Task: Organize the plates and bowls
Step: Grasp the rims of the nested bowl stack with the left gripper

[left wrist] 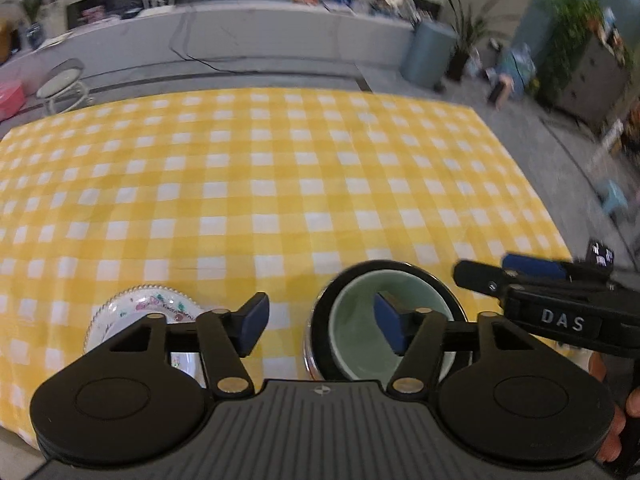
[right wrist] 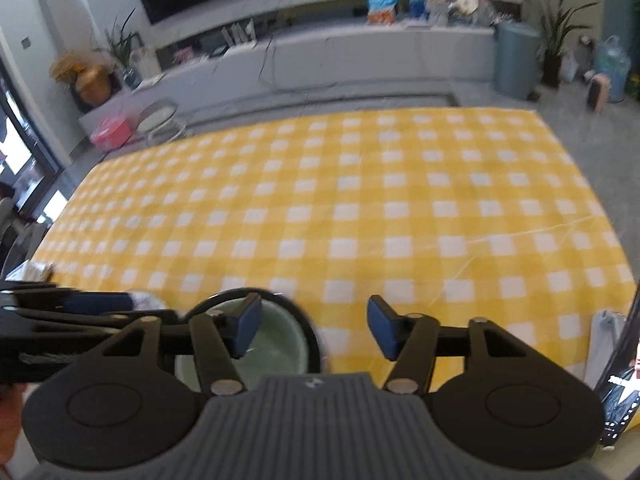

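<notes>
Hovering over table: L tool & R tool both released, nothing gripped. Green bowl nested in black bowl; floral plate just left of it.

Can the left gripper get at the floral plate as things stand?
Probably yes. The left gripper is open and empty, and the floral plate lies uncovered on the checked cloth just beside it, apart from the stacked green bowl. Nothing visible blocks its rim.
</notes>
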